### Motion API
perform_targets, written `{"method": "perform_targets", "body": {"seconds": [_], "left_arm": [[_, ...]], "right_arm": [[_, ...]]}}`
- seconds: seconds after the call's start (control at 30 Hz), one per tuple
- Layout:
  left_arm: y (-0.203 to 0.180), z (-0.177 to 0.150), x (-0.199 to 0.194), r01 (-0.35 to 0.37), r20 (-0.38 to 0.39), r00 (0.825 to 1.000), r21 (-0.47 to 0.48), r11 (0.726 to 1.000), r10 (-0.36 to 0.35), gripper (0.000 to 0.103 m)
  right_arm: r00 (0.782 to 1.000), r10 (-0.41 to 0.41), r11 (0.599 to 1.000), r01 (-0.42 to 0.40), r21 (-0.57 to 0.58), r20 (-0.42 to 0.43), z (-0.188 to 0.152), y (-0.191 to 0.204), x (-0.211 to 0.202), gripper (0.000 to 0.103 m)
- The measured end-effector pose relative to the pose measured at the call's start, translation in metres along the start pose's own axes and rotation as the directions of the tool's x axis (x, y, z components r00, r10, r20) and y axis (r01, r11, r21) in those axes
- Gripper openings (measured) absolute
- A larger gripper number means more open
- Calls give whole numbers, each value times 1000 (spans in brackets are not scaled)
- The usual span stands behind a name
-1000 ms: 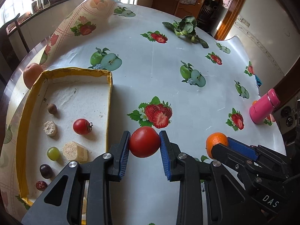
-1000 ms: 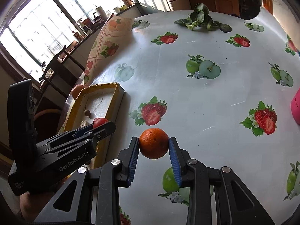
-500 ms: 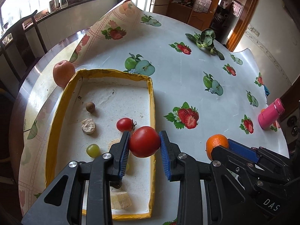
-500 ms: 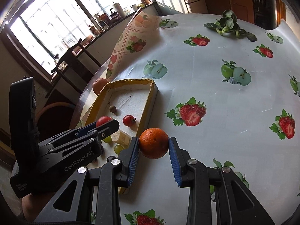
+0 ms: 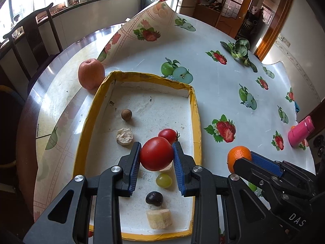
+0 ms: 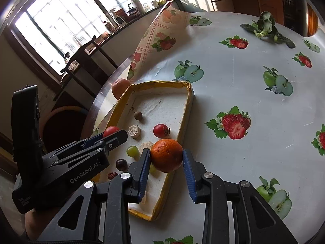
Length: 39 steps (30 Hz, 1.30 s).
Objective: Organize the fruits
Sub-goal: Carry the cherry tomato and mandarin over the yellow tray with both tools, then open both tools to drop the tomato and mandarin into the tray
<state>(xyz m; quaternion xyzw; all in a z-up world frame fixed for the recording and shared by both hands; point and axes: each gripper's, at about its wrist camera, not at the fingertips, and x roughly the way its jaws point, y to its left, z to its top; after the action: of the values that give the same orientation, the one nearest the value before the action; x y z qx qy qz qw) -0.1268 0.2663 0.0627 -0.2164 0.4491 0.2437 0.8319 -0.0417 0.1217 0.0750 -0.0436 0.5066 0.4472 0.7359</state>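
My left gripper (image 5: pixel 156 156) is shut on a large red tomato (image 5: pixel 156 156) and holds it above the yellow-rimmed tray (image 5: pixel 196 118). My right gripper (image 6: pixel 166 156) is shut on an orange (image 6: pixel 167 155), held over the tray's right rim (image 6: pixel 185 120). The orange also shows in the left wrist view (image 5: pixel 238 157). In the tray lie a small tomato (image 5: pixel 167 135), a green grape (image 5: pixel 163 180), a dark grape (image 5: pixel 154 198), a brown round fruit (image 5: pixel 126 114) and pale cut chunks (image 5: pixel 124 136). A peach-coloured apple (image 5: pixel 91 74) sits on the table beyond the tray's far left corner.
The round table carries a fruit-print cloth (image 5: pixel 223 85), its far corner folded up. A leafy green vegetable (image 5: pixel 239 49) lies at the far side. A pink bottle (image 5: pixel 300 130) lies at the right edge. A dark chair (image 6: pixel 85 61) stands beyond the table on the left.
Both grippers have moved left toward the tray with their fruits. The tomato has gone from over the cloth to over the tray. The orange now hangs over the tray's right rim.
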Motion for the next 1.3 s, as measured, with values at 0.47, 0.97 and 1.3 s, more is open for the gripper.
{"method": "perform_targets", "body": {"seconds": [0.47,0.97,1.3], "left_arm": [[28,31,21,-21,-3,1000,-36,999,21,29],[53,90,92,-29,-53,998,-108,994,24,28],[54,92,128,-55,-100,994,-113,992,44,29]], "right_arm": [[1000,23,1000,-23,-10,-14,34,16,42,33],[999,-40,998,39,-51,-7,88,18,105,33],[994,-92,990,84,-117,-57,81,19,147,33]]}}
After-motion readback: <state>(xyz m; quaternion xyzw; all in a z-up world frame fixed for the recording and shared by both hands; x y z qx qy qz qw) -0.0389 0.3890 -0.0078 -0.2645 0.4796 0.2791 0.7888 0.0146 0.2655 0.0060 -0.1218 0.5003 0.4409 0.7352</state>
